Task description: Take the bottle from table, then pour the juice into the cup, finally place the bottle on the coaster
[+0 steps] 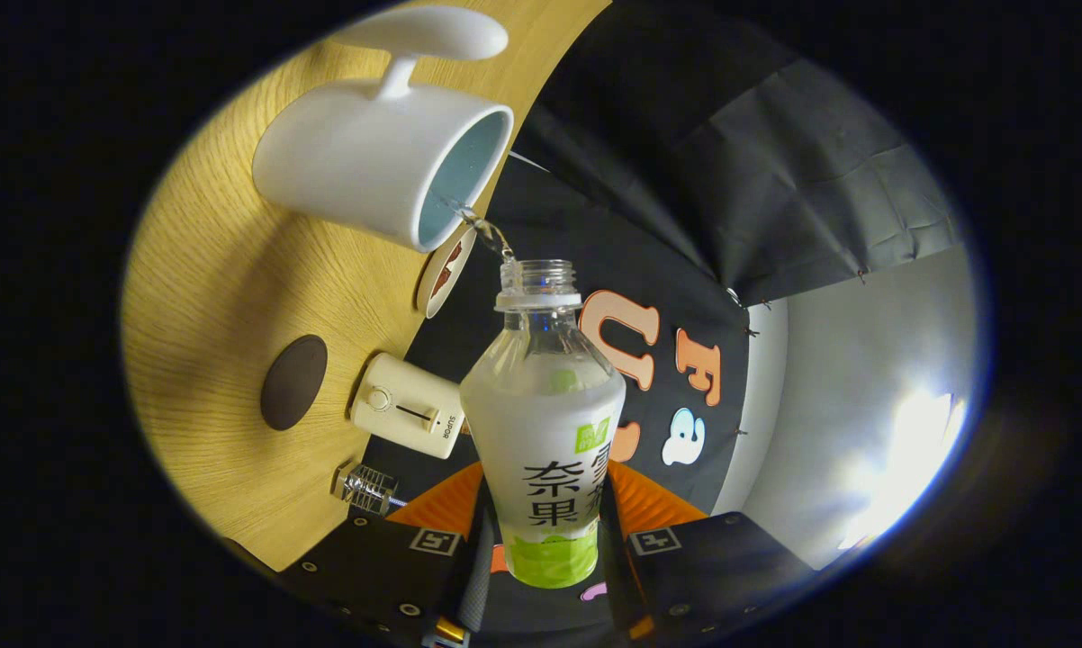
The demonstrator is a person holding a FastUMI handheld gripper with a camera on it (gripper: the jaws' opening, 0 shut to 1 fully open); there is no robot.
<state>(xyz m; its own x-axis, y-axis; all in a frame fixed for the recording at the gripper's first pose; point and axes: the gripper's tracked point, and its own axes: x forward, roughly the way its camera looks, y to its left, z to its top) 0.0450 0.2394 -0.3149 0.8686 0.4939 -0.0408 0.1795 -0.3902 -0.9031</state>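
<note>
You are mid-pour: your tongs [545, 540] are clamped on the clear plastic bottle with the white-and-green label [548, 432], one finger on each side

Gripper view: the bottle's open mouth sits just beside the rim of the white ceramic cup [379, 162] on the wooden tabletop [208, 297], a thin stream crossing into it; hold your tilt steady, keep the mouth over the opening, then head for the dark round coaster [293, 382]

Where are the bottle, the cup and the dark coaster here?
bottle [545, 423]: gripper view, on its label, held between the fingers.
cup [352, 166]: gripper view, on its white outer wall.
coaster [293, 382]: gripper view, on the middle of the dark oval.
</note>
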